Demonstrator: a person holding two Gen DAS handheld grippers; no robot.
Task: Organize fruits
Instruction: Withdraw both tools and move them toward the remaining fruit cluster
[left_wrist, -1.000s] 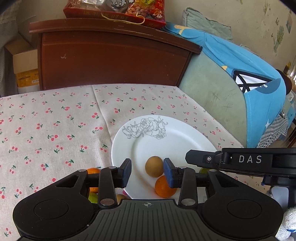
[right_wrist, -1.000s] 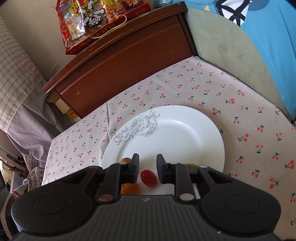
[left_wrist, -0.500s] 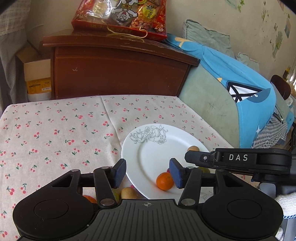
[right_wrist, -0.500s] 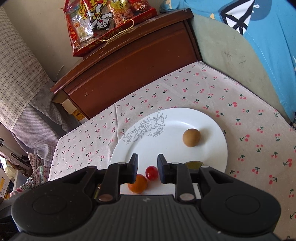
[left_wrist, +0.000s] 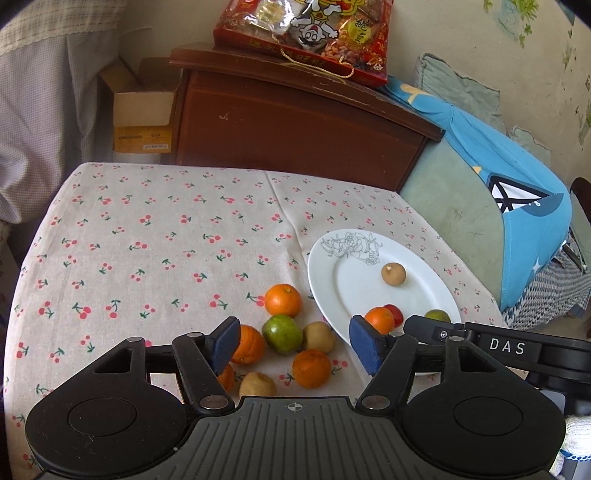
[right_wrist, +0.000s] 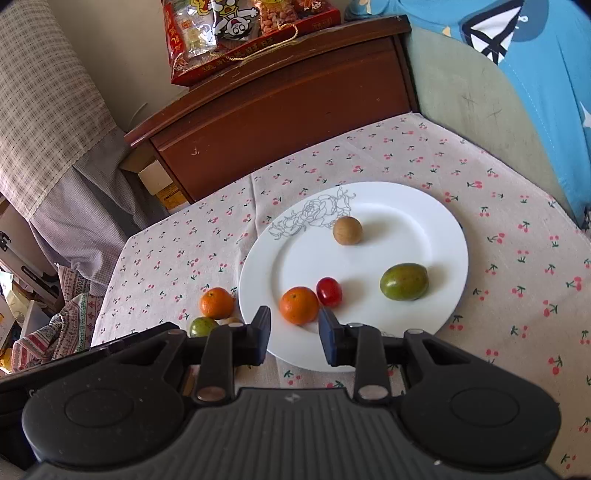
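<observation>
Fruit pile (left_wrist: 291, 347) at lower centre, left wrist view, beside plate (left_wrist: 343, 284); left gripper (left_wrist: 295, 341) empty, jaws just opening wide above it.

Right wrist view: right gripper (right_wrist: 293, 330) slightly parted, just opening, empty; orange (right_wrist: 298, 305), tomato (right_wrist: 328, 291) on plate mid-frame.

Your right claw (right_wrist: 293, 334), empty, has just been opening near the round white floral plate's (right_wrist: 424, 206) rim, beside its small orange tangerine (right_wrist: 299, 305).

My left pad (left_wrist: 224, 343) covers part of an orange (left_wrist: 249, 343); another orange (left_wrist: 226, 376) behind that finger shows only a sliver. Green fruit (left_wrist: 437, 316) on the plate's near right is mostly hidden by my other gripper's body. From right cam, a tan fruit (right_wrist: 231, 321) by the plate's left rim barely peeks out, can't ID it.
</observation>
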